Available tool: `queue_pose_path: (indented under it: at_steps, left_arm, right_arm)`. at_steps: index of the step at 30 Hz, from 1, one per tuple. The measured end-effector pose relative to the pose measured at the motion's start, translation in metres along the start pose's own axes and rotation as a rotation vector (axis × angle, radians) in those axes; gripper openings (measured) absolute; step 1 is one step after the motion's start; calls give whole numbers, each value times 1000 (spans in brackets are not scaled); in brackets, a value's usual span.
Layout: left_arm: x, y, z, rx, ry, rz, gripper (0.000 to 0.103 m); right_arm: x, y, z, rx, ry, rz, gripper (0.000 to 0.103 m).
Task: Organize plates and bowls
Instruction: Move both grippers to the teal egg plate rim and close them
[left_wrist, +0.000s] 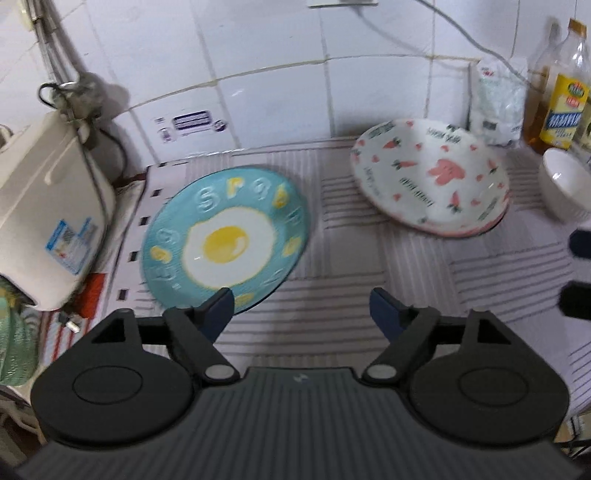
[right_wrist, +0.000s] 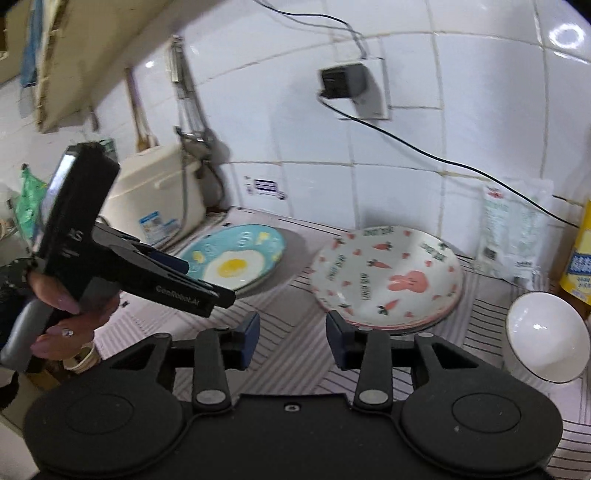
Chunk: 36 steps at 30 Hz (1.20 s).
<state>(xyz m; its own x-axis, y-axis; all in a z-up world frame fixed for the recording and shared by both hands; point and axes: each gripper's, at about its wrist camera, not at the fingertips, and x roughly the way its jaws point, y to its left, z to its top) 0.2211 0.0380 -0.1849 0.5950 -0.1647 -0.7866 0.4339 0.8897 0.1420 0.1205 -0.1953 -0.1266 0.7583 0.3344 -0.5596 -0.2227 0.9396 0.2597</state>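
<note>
Seen on a striped counter (left_wrist: 332, 332) below white wall tiles: egg-print blue plate (left_wrist: 225, 236) at ten o'clock of the left wrist view, carrot-and-rabbit plates (left_wrist: 430, 177) stacked at one o'clock, white bowl (left_wrist: 563, 182) at the three o'clock edge. Left hand-held gripper (left_wrist: 301, 304) spread wide and empty, one fingertip just over the blue plate's near rim. Right hand-held gripper (right_wrist: 291, 334) likewise parted, carrying nothing, hovering short of the rabbit stack (right_wrist: 386, 275). Glazed ceramic throughout: stiff, slick, likely weighty and breakable. Best taken at the raised rim, one finger above and one beneath, since flat centres offer no purchase. Oil bottle (left_wrist: 563, 107) and white packet (left_wrist: 498, 107) standing behind.
</note>
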Motion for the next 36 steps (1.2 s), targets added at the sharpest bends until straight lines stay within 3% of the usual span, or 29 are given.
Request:
queue_pose_path:
  at_steps: [3,7,11,14,20,24,31,34,36]
  left_arm:
    - [1,12,-13,-5,1,22,87]
    - [2,26,-28,-21,-10,57,94]
    - [5,43,-37,-76,-1,48,95]
    - [5,59,-41,-120,-17,38,98]
    - [14,92,-44,-188,-90,108,100]
    - [33,115,-41,-254,-54,63,100]
    - [67,138,-33,-280,-58,66,96]
    - [75,138,-29,-217,-94,99,93]
    - [81,139,-25,-199,-110,97,93]
  right_arm:
    - [3,12,-4,-33,-16,32,56]
    - [7,32,-6,-65,-32,35,56]
    - [13,43,-2,-69,-31,72,58]
    - [23,48,0,-74,-37,84,69]
    - [68,52,6,-31,-60,112,83]
    - [103,48,9,17,-114,136,90]
    - [174,29,8,166,-77,119,91]
    - [199,23,5,254,-37,128,90]
    - [205,26,5,240,-41,105,86]
